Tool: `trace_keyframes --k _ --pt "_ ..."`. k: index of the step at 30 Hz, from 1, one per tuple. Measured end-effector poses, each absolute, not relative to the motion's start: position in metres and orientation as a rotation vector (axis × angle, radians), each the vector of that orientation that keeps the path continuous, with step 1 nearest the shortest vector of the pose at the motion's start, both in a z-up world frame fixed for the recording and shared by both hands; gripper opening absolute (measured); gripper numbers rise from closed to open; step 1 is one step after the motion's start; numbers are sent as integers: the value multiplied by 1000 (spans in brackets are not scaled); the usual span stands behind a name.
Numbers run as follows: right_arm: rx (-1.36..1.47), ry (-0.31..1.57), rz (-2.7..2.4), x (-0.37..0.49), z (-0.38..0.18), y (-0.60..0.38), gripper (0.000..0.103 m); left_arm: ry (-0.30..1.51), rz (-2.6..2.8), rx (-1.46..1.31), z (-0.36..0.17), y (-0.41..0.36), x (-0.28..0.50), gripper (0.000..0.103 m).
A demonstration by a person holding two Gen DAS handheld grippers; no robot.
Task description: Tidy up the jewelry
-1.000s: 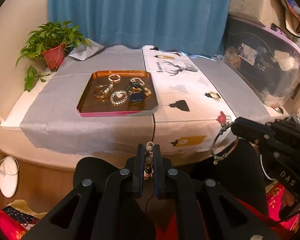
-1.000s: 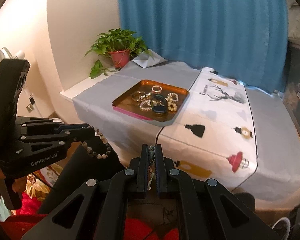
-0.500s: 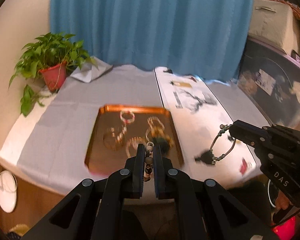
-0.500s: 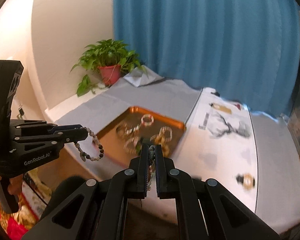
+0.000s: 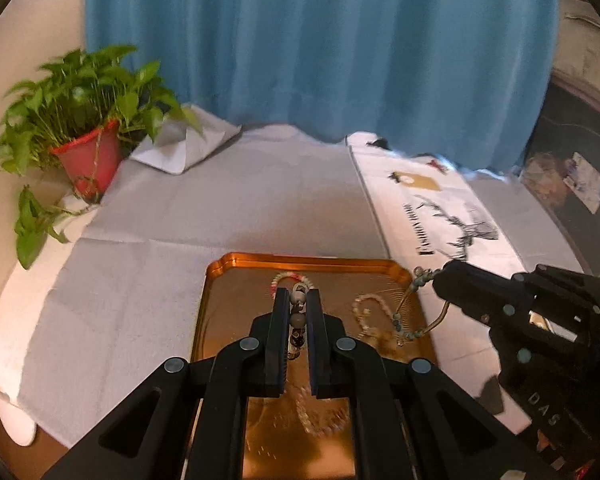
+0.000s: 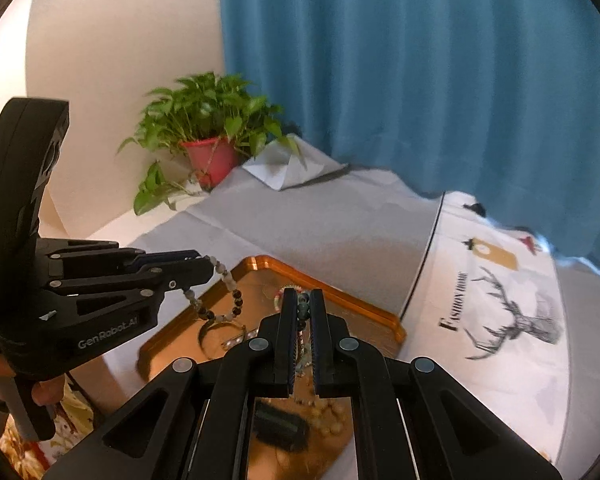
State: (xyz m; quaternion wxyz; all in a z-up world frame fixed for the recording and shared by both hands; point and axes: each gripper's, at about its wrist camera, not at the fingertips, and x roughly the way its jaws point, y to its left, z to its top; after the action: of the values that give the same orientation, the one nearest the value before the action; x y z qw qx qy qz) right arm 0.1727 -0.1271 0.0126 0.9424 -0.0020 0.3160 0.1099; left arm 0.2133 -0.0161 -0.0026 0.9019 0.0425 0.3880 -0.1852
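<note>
My left gripper (image 5: 298,300) is shut on a grey-and-dark bead bracelet (image 5: 298,320) and holds it above the orange tray (image 5: 236,264). In the right wrist view it comes in from the left (image 6: 210,266) with the bracelet (image 6: 228,300) hanging below. My right gripper (image 6: 302,300) is shut on a green bead bracelet (image 6: 302,310); in the left wrist view it is at the right (image 5: 438,280) with that bracelet (image 5: 410,320) hanging over the tray's right side. Several bracelets lie in the tray (image 6: 340,292), among them a pearl one (image 5: 370,310) and a dark piece (image 6: 280,426).
The tray sits on a grey cloth (image 5: 160,260) beside a white runner with a deer print (image 5: 452,224). A potted plant in a red pot (image 5: 88,160) stands at the back left. A blue curtain (image 5: 320,48) hangs behind.
Both grippers have moved forward and up from below the table's front edge to over the tray, each still holding its bracelet.
</note>
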Motion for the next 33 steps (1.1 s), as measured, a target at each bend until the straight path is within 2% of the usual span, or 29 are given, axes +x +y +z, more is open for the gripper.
trace_keyframes --k 6,8,9,10,12,13,14,16,21,27,33 --pt "-1 704 229 206 -25 -118 6 861 -348 99 -36 -12 242 6" --pt "-5 718 226 212 -33 -115 6 880 -333 117 -44 -12 246 11" --pt "-6 729 220 216 -37 -114 7 888 -333 121 -46 -12 247 33" --pt "-6 746 215 219 -41 -114 9 905 -322 127 -49 -11 247 74" --pt "-11 811 208 225 -51 -113 18 888 -218 148 -50 -6 246 91" --pt "-10 831 209 226 -53 -111 30 868 -201 147 -50 -2 244 94" --pt "-14 848 203 225 -56 -112 52 866 -202 139 -48 1 242 96" --pt "-48 859 180 219 -59 -110 80 887 -195 100 -44 9 237 97" --pt "-71 790 155 181 -31 -110 81 865 -175 97 -19 17 206 97" --pt "-18 697 13 112 10 -117 90 768 -151 134 15 19 125 102" --pt "-3 674 -30 52 14 -106 93 738 -101 176 18 23 70 102"
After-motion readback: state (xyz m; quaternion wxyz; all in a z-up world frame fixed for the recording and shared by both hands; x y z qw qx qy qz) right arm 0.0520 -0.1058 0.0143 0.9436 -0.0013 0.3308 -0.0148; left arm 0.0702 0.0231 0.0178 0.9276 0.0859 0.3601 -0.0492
